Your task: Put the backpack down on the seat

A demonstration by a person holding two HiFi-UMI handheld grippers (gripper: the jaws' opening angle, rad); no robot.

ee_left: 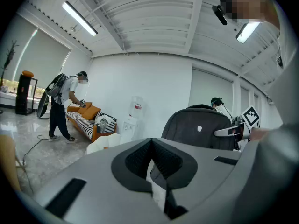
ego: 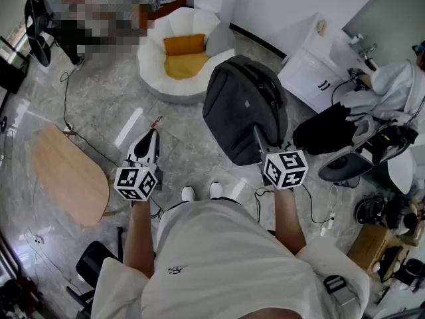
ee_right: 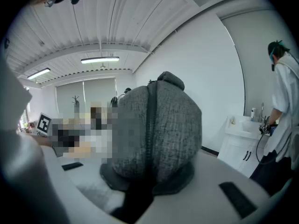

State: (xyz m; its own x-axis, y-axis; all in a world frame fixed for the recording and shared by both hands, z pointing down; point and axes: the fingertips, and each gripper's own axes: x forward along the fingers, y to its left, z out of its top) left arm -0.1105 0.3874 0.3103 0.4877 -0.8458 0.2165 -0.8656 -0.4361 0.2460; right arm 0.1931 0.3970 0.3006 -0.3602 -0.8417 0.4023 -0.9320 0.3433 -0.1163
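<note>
A dark grey backpack (ego: 242, 105) hangs in the air in front of me, held from its near side by my right gripper (ego: 258, 140). That gripper is shut on the backpack, whose grey fabric and zip (ee_right: 156, 129) fill the right gripper view between the jaws. The seat, a round white chair (ego: 154, 64) with yellow cushions, stands on the floor beyond and left of the bag. It also shows pale and low (ee_left: 99, 144) in the left gripper view. My left gripper (ego: 147, 141) is held level at the left, shut and holding nothing, with its pads meeting (ee_left: 156, 181). It is well apart from the backpack (ee_left: 198, 127).
A light wooden table (ego: 66, 171) stands at the left. A white sink cabinet (ego: 311, 64), a person in white (ego: 392, 85) and dark gear on the floor crowd the right side. Cables run across the marble floor. An orange striped sofa (ee_left: 86, 118) lines the far wall.
</note>
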